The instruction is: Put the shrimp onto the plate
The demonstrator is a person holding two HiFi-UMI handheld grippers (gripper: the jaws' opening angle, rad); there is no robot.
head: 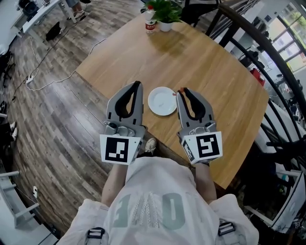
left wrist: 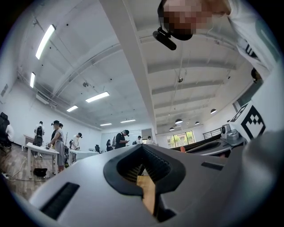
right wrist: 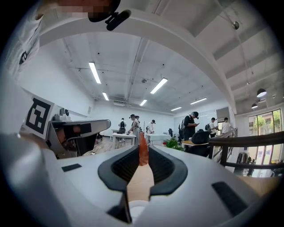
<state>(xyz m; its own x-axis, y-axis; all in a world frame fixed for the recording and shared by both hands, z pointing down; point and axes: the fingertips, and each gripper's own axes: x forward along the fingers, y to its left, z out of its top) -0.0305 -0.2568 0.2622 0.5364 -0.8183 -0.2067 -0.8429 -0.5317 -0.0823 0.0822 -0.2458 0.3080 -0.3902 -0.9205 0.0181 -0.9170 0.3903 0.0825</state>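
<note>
I am clenching my right tool (head: pixel 183 93) on the small orange-red shrimp (right wrist: pixel 143 153) beside the round white plate (head: pixel 160 103), ready for placing, my left tool (head: pixel 138 86) waiting closed and empty.

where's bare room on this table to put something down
The plate is empty. Bare table runs from it to the plant and bottle at the far corner. Crowded only where left tongs and right tongs flank the plate.

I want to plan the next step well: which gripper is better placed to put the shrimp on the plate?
The right gripper. Its fingers are closed on the shrimp, and it is just beside the white plate. The left gripper is shut with nothing in it.
</note>
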